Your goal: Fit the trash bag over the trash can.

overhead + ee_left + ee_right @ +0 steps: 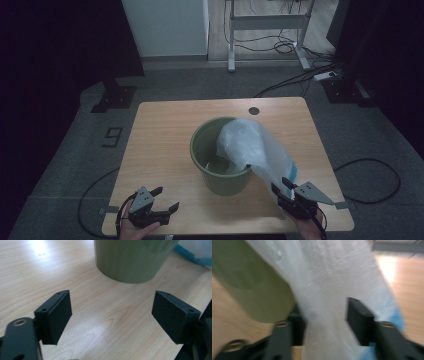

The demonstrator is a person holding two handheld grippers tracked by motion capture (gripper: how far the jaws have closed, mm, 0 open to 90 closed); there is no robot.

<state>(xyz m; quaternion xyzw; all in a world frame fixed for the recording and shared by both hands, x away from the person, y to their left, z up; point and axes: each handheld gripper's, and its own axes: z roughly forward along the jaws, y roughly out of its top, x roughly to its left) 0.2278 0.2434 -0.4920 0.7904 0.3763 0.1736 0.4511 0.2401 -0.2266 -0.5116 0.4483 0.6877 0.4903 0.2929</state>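
- A green bucket stands upright near the middle of the wooden worktop.
- A white plastic bag with a blue edge drapes over the bucket's right rim: part hangs inside, and the rest slopes down outside toward the near right corner.
- The right tongs sit at the near right of the worktop, at the bag's lower end.
- In the right gripper view the bag runs down between the two black jaws. The picture is blurred, so I cannot tell whether the pads press on the plastic.
- The bucket lies just left of the bag in that view.
- The left tongs rest at the near left edge, well apart from the bucket, with a hand behind them.
- The left jaws stand wide apart with only bare worktop between them; the bucket is beyond them.
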